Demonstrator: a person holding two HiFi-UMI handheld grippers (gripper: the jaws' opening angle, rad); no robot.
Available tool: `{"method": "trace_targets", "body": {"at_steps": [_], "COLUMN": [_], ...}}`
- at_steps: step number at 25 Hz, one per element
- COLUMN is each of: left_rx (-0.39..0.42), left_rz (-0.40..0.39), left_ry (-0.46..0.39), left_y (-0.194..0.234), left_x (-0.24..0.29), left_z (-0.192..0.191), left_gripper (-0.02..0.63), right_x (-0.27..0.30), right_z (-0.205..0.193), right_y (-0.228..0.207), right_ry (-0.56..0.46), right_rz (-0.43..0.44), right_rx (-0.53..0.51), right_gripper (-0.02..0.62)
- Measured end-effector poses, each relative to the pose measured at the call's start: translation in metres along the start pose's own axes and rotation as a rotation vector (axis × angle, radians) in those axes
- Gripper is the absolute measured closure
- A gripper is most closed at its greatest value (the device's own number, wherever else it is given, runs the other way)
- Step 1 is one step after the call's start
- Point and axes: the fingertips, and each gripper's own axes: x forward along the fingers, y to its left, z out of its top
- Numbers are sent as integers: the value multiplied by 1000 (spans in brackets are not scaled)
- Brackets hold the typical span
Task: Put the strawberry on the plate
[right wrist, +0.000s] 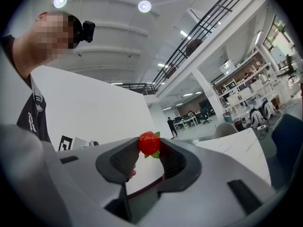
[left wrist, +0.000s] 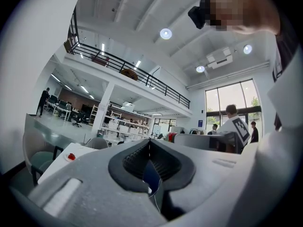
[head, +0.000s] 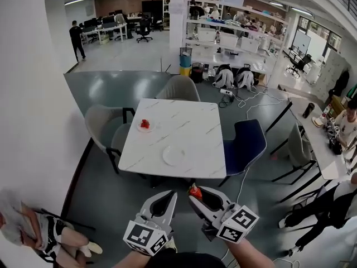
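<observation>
My right gripper [head: 194,193] is shut on a red strawberry [head: 194,191] with green leaves, held in the air short of the table's near edge. In the right gripper view the strawberry [right wrist: 149,143] sits pinched between the two jaw tips of that gripper [right wrist: 149,146]. My left gripper [head: 170,194] hangs beside it, shut and empty; its jaw tips meet in the left gripper view [left wrist: 149,141]. An empty white plate [head: 173,155] lies near the front of the white marble table [head: 189,133]. A second strawberry [head: 145,124] rests on a small plate at the table's left edge.
Grey chairs [head: 103,124] [head: 178,88] stand at the table's left and far sides, a blue chair [head: 245,144] at its right. A white wall [head: 28,94] runs along the left. A person [head: 50,233] is low at the left; more people sit at desks on the right [head: 346,127].
</observation>
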Motion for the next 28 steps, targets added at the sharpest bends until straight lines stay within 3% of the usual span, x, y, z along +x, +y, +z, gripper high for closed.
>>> {"method": "trace_targets", "body": {"at_steps": [12,21,28], "left_rx": [-7,-32,-30], "left_rz": [-67,-41,-5], "left_ry": [13,25,37], "left_y": [95,146,190], "left_x": [39,82,142], "left_z": [-11,-29,-37], "left_gripper": [597,597,597], "right_x": [81,132,172], "right_z": [-13,-30,-40], "right_y": [-48,-100,-172], "right_ry": [19,75,144], "right_rz": [-95,-93,-78], "right_rx": [-21,-2,5], "right_gripper": [457,457,457]}}
